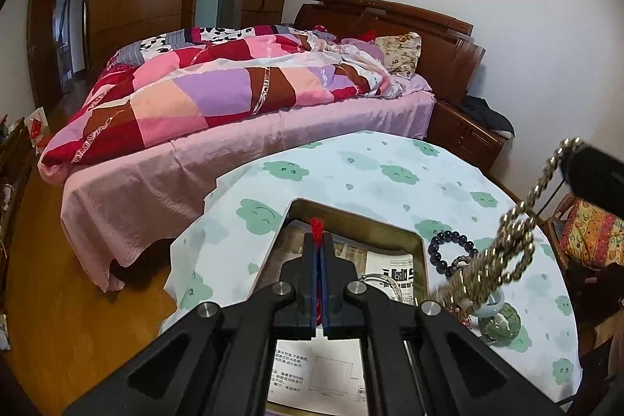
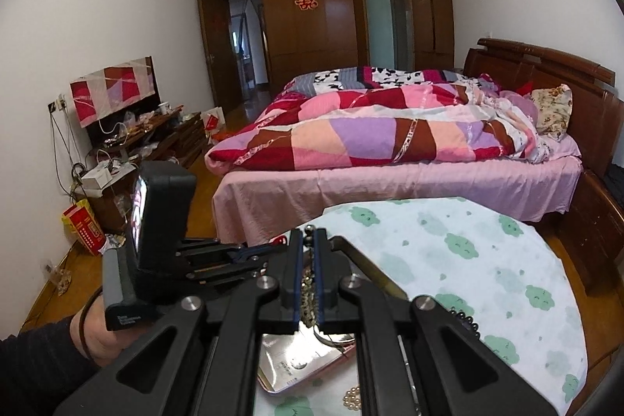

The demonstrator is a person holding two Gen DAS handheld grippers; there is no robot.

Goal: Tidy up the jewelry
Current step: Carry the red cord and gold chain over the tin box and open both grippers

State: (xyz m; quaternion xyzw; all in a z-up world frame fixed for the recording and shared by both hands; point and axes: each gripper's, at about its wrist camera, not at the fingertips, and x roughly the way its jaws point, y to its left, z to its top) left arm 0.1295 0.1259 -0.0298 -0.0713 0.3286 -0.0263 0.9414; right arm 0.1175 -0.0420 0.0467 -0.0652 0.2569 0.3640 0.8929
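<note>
Ahead, I see the counter (image 1: pixel 390 162) filling the lower frame. My left claw (image 1: pixel 318 244) is clamped on a red cord (image 1: pixel 316 227) at centre; my right claw (image 2: pixel 310 234) grips a gold chain (image 1: pixel 511 240), dangling at right.

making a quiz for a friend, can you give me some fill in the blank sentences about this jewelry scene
1. The left gripper is shut on a ____ cord.
2. The right gripper holds up a gold-coloured ____.
3. The dark bead bracelet lies on a cloth printed with ____ clouds.
4. The open tin box sits ____ the left gripper.

Missing words: red; chain; green; under
</note>
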